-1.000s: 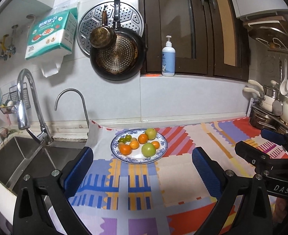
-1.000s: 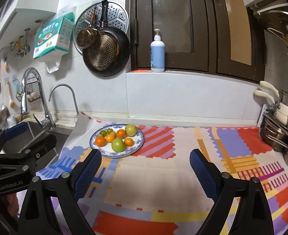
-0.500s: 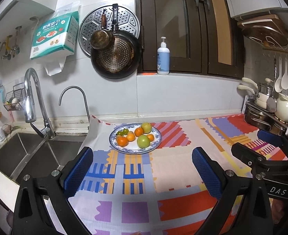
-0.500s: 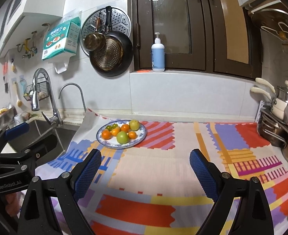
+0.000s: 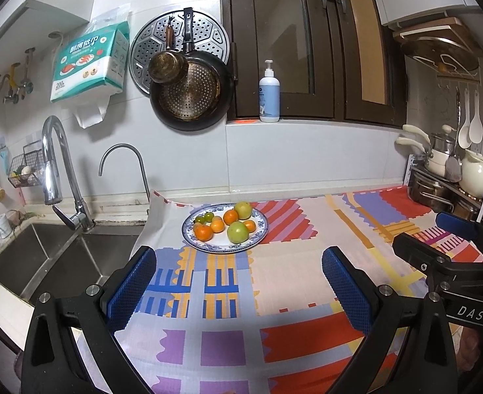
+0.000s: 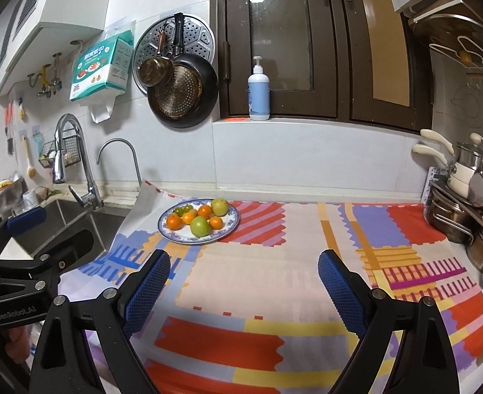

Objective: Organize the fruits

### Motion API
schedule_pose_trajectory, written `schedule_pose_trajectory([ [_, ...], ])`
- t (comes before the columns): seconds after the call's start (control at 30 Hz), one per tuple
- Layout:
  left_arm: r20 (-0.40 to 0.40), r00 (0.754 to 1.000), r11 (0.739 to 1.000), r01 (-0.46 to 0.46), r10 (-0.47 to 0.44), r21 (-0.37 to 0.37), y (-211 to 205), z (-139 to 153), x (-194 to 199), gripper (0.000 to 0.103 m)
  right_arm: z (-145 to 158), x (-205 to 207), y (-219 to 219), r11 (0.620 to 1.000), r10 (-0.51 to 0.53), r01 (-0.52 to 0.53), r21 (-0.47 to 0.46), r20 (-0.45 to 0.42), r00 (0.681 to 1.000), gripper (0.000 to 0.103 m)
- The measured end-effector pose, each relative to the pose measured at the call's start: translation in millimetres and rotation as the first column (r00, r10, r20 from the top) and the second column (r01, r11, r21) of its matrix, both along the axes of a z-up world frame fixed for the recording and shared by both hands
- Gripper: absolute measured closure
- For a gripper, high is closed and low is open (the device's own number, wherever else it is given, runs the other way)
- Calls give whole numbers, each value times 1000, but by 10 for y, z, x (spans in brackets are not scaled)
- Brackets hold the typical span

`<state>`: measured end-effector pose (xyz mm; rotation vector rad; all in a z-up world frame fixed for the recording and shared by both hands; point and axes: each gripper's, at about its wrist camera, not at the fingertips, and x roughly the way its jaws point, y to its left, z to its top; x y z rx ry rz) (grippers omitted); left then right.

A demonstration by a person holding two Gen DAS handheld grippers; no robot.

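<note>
A blue-and-white plate sits on the patterned cloth at the back left of the counter. It holds two green fruits, several small oranges and a few small green tomatoes. My left gripper is open and empty, held well in front of the plate. My right gripper is open and empty, to the right of the plate and nearer than it. Each gripper shows at the edge of the other's view.
A steel sink with two faucets lies left of the cloth. Pots and a kettle on a rack stand at the right end. Pans hang on the wall; a pump bottle stands on the ledge.
Both grippers have pulled back and risen from the plate, so the fruit looks smaller and more of the cloth shows. Both stay open.
</note>
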<state>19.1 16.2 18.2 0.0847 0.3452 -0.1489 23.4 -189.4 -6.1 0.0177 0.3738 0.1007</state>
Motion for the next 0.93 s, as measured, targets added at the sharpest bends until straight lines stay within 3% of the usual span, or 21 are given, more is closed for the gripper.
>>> schedule_pose_trajectory([
  [0.93, -5, 1000, 1000, 1, -1, -5, -20, -21, -93, 0, 12, -85, -57, 1000, 8, -8, 0, 1, 1000, 11],
])
